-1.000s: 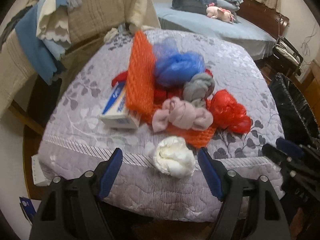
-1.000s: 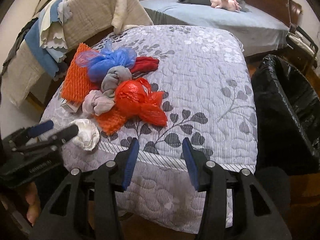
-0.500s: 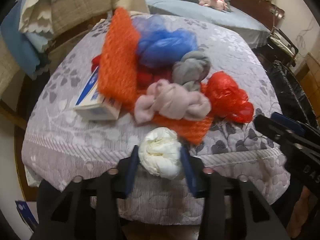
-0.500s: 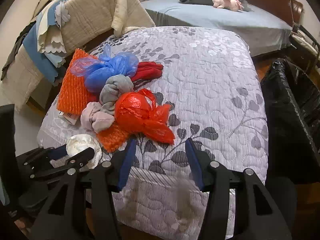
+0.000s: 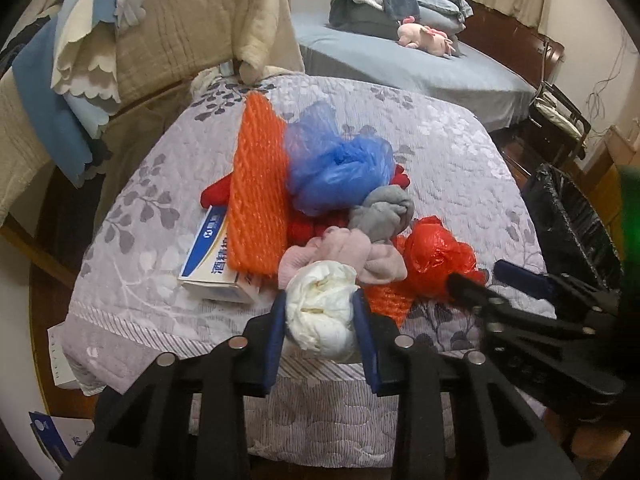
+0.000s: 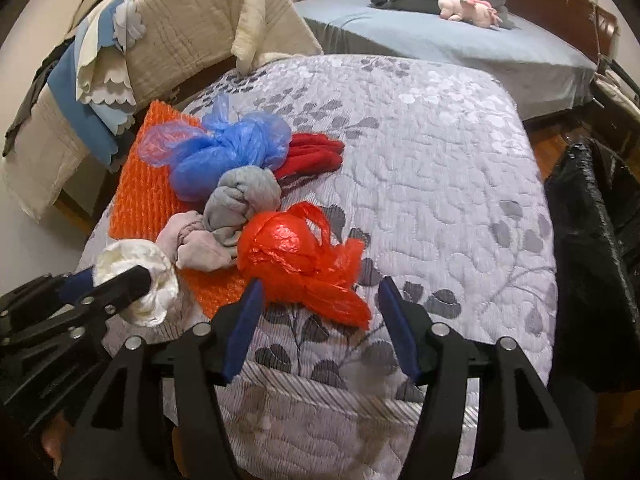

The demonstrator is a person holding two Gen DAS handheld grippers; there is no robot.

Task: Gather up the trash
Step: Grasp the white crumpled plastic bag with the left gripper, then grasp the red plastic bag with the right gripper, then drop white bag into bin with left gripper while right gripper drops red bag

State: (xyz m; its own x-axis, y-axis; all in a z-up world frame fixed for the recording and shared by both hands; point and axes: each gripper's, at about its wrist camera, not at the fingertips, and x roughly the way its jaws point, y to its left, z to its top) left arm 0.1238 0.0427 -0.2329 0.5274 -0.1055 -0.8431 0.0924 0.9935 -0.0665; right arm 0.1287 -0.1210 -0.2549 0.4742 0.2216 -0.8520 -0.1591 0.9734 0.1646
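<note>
- Left wrist view: the left gripper has its blue pads on both sides of a crumpled white paper wad, and the jaws are closing on it; the wad sits near the front edge of the quilt-covered table, soft and wrinkled, roughly ball-shaped.
- Just behind the wad lie a twisted pink cloth and a knotted grey cloth, both soft and rolled up.
- A ribbed orange foam net sheet leans over a white and blue carton; a puffy translucent blue plastic bag rests against the sheet, with red fabric under the heap.
- Right wrist view: the right gripper has its jaws opening, the pads set on either side of the near tail of a glossy, crinkled red plastic bag without pressing on it.
- That bag lies on the quilt beside the heap, touching the grey cloth.
- The quilt is lilac-grey, stitched in rounded patterns with leaf prints; its right half is bare up to the far edge.
- A black bin liner, shiny and creased, stands just off the table's right edge; its inside cannot be made out.
- Beyond the table are a bed with a pink plush toy, and folded blankets draped at the left.
</note>
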